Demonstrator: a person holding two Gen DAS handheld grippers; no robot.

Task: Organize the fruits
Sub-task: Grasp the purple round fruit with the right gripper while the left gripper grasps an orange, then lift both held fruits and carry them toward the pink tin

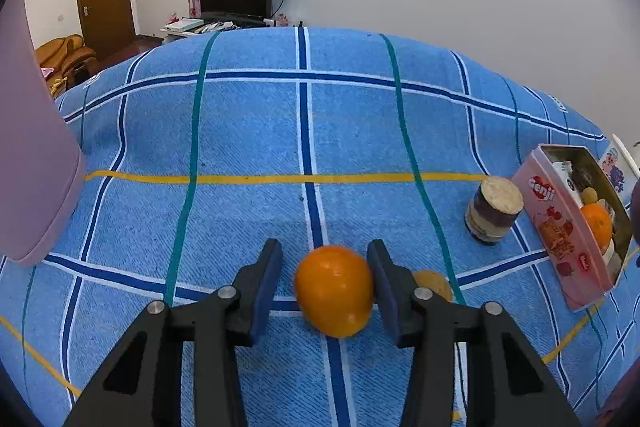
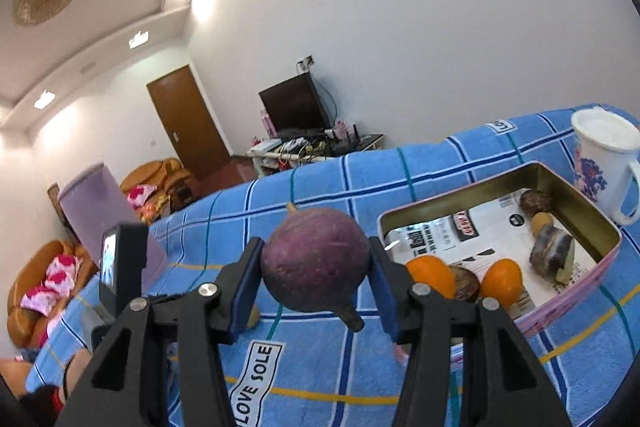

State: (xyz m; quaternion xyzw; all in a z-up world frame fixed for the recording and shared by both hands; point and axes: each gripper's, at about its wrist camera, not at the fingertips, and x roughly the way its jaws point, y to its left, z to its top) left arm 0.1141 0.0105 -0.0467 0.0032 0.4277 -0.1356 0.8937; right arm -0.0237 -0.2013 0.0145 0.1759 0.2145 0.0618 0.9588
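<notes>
In the left wrist view my left gripper (image 1: 324, 279) is open around an orange (image 1: 334, 291) lying on the blue checked cloth (image 1: 248, 131); the right pad touches it, the left pad stands apart. A yellowish fruit (image 1: 434, 283) lies just behind the right finger. In the right wrist view my right gripper (image 2: 316, 277) is shut on a purple round fruit (image 2: 316, 259) and holds it above the cloth, left of the pink tin box (image 2: 576, 291). The tin holds two oranges (image 2: 430, 273) and several brown items. The tin also shows in the left wrist view (image 1: 560, 227).
A layered cake-like cylinder (image 1: 494, 213) stands left of the tin. A white mug (image 2: 608, 163) stands behind the tin. A lilac bin (image 1: 28, 147) stands at the left edge. The left gripper's body with a small screen (image 2: 120, 267) shows in the right wrist view.
</notes>
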